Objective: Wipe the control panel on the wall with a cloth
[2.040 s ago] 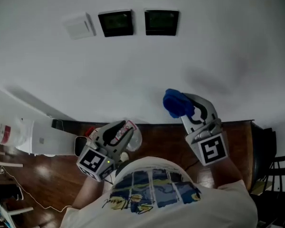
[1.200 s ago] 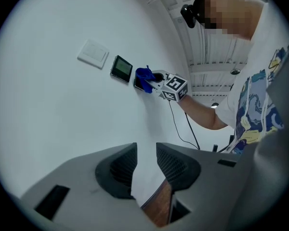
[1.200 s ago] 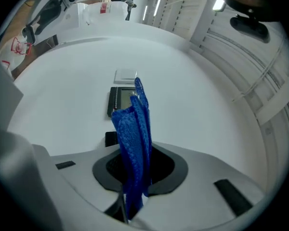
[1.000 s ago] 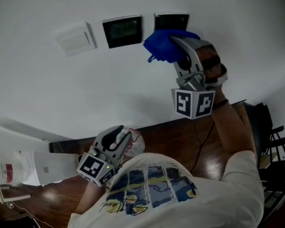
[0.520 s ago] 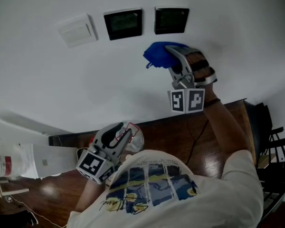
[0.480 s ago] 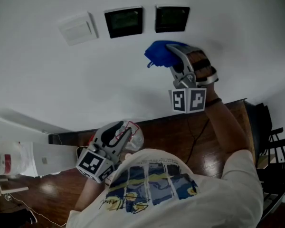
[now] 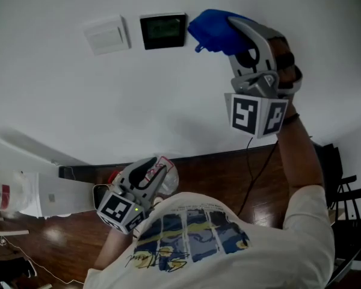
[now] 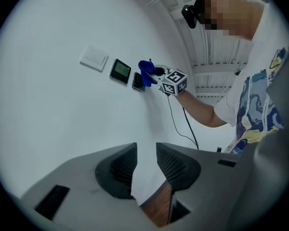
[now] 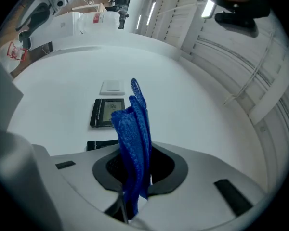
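Two black control panels sit side by side on the white wall, next to a white switch plate (image 7: 106, 35). The left panel (image 7: 163, 31) shows in full. My right gripper (image 7: 228, 32) is shut on a blue cloth (image 7: 212, 31) and holds it against the spot of the right panel, which is hidden in the head view. In the right gripper view the cloth (image 9: 132, 129) stands up between the jaws of the right gripper (image 9: 135, 162), with the left panel (image 9: 107, 112) behind it and the right panel (image 9: 102, 145) just at the jaw edge. My left gripper (image 7: 150, 172) hangs low by the person's waist, open by a narrow gap and holding nothing (image 8: 146, 170).
Below the wall lies dark wooden floor (image 7: 228, 173). A white object with a red label (image 7: 12, 191) stands at the far left, a thin cable (image 7: 253, 161) hangs under the right arm, and a black chair frame (image 7: 343, 185) is at the right edge.
My right gripper has risen with the cloth from below the panels onto the right panel, which it now covers. The left gripper has stayed put.
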The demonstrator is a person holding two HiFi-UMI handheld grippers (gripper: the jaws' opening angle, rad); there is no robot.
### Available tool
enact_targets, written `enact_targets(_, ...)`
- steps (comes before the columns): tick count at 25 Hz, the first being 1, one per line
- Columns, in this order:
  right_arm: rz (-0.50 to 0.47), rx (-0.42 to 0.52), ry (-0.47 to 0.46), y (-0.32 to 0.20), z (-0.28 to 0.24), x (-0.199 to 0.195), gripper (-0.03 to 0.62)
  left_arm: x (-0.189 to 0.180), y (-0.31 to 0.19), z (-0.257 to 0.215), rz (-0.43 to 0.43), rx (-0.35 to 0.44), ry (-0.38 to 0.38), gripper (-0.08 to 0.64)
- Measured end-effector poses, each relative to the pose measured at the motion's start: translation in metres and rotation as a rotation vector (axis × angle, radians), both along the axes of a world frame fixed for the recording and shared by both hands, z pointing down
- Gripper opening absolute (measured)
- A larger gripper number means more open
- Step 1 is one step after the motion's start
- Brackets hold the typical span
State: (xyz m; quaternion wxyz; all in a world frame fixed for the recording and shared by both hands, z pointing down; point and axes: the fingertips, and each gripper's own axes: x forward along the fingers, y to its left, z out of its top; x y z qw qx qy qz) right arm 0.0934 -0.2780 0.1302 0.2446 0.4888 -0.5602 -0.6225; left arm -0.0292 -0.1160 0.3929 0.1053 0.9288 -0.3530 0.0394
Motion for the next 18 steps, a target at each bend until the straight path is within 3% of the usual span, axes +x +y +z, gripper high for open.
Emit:
enact_targets(5, 0.014, -0.042, 0.025, -0.016, 0.023, 0.002, 0.084, -0.009, 0.004, 0.0, -0.051, 0.001, 0.003, 0.112)
enact_targets(18, -0.015, -0.199, 0.038, -0.033, 0.133, -0.004, 0.084, -0.009, 0.015, 0.003, -0.082, -0.01, -0.018, 0.112)
